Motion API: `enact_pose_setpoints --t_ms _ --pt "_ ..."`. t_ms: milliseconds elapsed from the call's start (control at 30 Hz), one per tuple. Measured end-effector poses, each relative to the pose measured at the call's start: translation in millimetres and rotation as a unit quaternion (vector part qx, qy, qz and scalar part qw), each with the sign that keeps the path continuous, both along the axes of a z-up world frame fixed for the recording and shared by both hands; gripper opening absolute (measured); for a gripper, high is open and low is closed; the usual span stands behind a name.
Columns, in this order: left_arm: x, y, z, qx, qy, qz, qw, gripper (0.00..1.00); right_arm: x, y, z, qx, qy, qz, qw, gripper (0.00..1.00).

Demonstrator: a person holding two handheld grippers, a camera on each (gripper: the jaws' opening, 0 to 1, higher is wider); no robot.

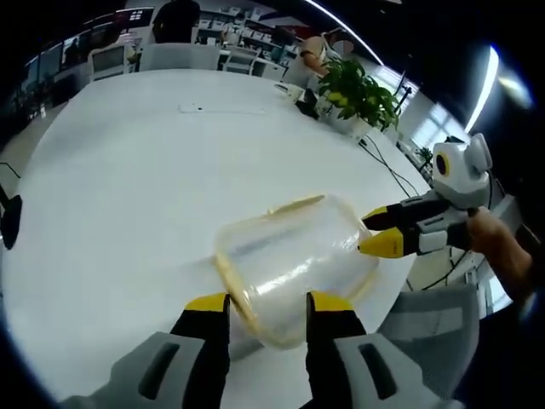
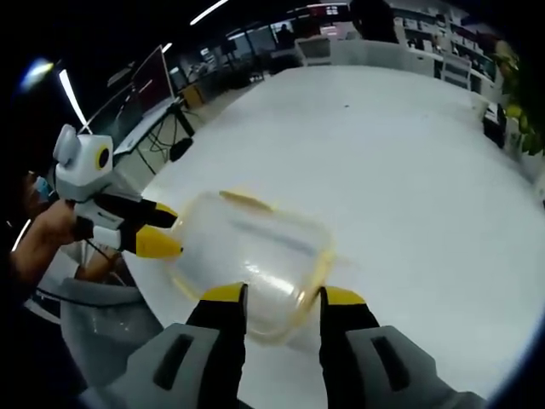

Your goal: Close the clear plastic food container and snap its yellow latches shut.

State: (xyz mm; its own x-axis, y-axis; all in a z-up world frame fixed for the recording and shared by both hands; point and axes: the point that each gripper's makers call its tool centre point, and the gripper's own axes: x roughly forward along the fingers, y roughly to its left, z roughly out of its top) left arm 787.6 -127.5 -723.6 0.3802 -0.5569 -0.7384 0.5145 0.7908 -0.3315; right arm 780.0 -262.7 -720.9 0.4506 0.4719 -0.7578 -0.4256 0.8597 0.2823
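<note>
Together we see the clear food container (image 1: 289, 264) lying near the edge of the white table (image 1: 128, 187), caught between both tools. From the left gripper view, our left gripper (image 1: 268, 308) has its jaws parted around the container's near end, tips against its walls. The right gripper (image 1: 375, 232) comes in from the right, jaws slightly apart, touching the container's far side. A yellow latch (image 1: 296, 204) lies along the top edge. A potted plant (image 1: 362, 94) stands well beyond it.
</note>
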Motion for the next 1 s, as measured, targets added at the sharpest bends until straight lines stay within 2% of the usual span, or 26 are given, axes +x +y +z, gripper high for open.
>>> enact_pose_setpoints --t_ms 200,633,867,1000 --pt "-4.6 3 0.0 -0.002 0.003 -0.002 1.0000 0.29 -6 2 -0.8 0.008 0.008 0.005 0.9999 0.31" --pt "-5.4 3 1.1 -0.009 0.002 -0.015 0.9999 0.30 -7 2 -0.3 0.015 0.002 0.024 0.9996 0.33" --pt "-5.2 5 8.1 -0.002 -0.013 -0.036 0.9993 0.31 -4 -5 1.7 -0.012 -0.016 0.043 0.9989 0.33" --pt "-5.9 6 13.3 0.004 -0.010 -0.060 0.9981 0.30 -2 -10 5.2 -0.021 -0.022 0.049 0.9984 0.33"
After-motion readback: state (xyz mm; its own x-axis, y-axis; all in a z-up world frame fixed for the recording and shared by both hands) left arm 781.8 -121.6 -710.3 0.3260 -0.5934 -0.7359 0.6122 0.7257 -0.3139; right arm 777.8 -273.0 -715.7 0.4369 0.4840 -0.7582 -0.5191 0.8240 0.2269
